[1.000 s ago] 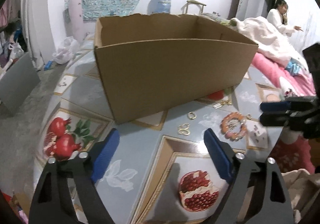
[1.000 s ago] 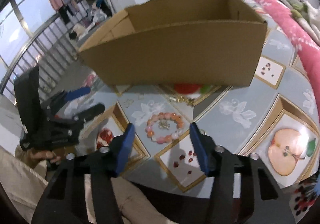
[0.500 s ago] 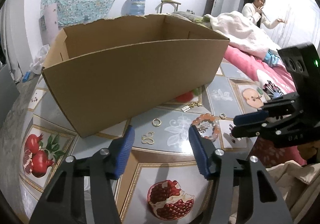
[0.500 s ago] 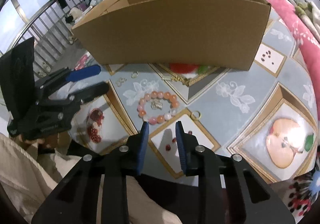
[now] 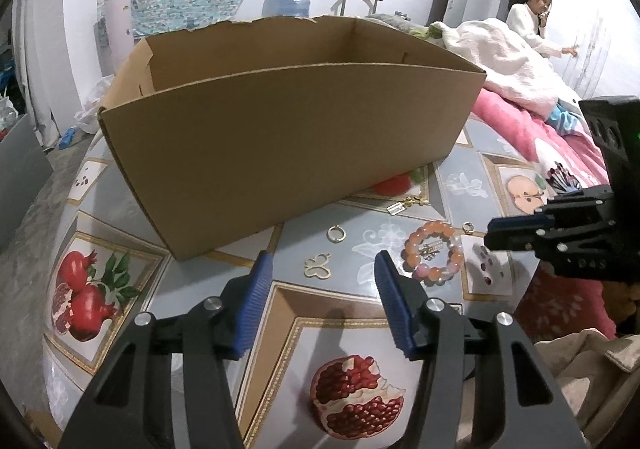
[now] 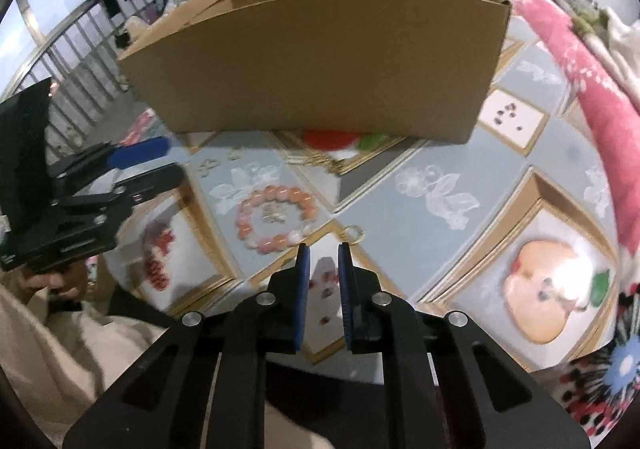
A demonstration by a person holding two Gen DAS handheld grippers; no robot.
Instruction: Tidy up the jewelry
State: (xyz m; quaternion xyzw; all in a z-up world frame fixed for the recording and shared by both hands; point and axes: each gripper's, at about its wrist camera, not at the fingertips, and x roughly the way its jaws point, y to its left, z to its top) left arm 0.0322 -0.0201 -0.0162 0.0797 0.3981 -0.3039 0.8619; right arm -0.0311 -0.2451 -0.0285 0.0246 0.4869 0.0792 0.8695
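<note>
A round worktop (image 5: 132,205) under a fruit-printed blue-and-gold cloth carries everything; at its back stands a large open brown cardboard box (image 5: 288,137); the left gripper (image 5: 323,273) hovers with blue-padded jaws apart and nothing between them, above a flat gold butterfly-shaped charm (image 5: 317,265); the right gripper (image 6: 323,255) has just been closing, its jaws nearly together with only a narrow gap, empty, just beside a pink-and-orange beaded bracelet (image 6: 276,217) lying on the cloth before the box; a small gold ring (image 5: 336,233) lies near the box's front wall, another gold ring (image 6: 354,231) beside the bracelet.
</note>
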